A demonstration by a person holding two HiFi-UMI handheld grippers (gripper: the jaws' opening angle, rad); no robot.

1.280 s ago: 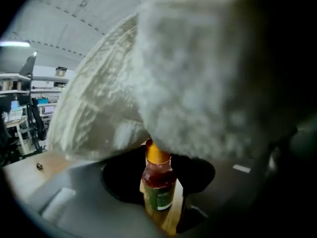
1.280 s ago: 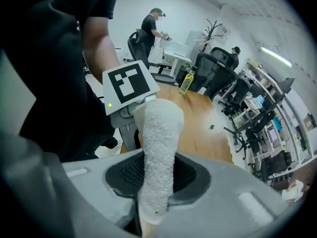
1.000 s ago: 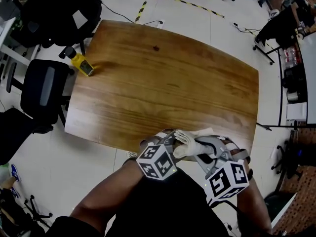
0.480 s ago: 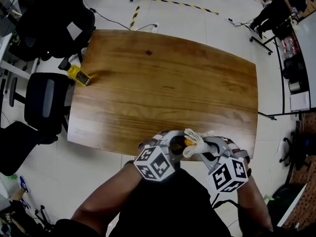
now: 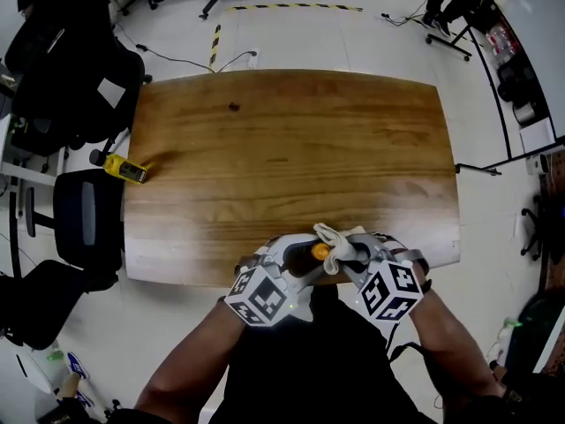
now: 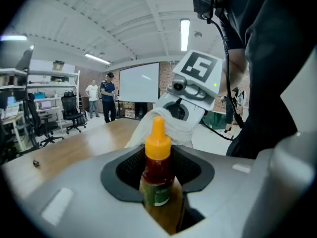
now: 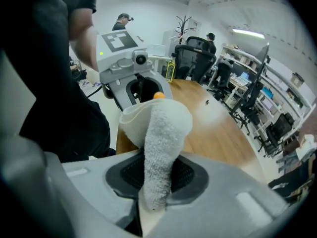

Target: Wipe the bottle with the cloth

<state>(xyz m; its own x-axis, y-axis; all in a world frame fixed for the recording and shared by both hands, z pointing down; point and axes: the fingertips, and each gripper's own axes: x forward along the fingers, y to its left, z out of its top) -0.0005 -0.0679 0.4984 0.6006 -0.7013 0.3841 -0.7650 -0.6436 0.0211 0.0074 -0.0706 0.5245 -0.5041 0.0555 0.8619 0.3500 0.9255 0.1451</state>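
Bottle dark red, cap orange; cloth white; table brown woodgrain.

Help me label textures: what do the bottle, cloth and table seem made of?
Bottle: probably clear glossy plastic; reddish contents show through. Cloth: white terry-like fabric; nubby looped pile. Table: wood or wood veneer, satin sheen; visible grain streaks.

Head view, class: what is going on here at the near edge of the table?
A person holds a gripper in each hand at the near edge of the wooden table. The left gripper is shut on a small bottle with an orange cap. The right gripper is shut on a white cloth, held right beside that cap. A yellow bottle lies at the table's left edge.
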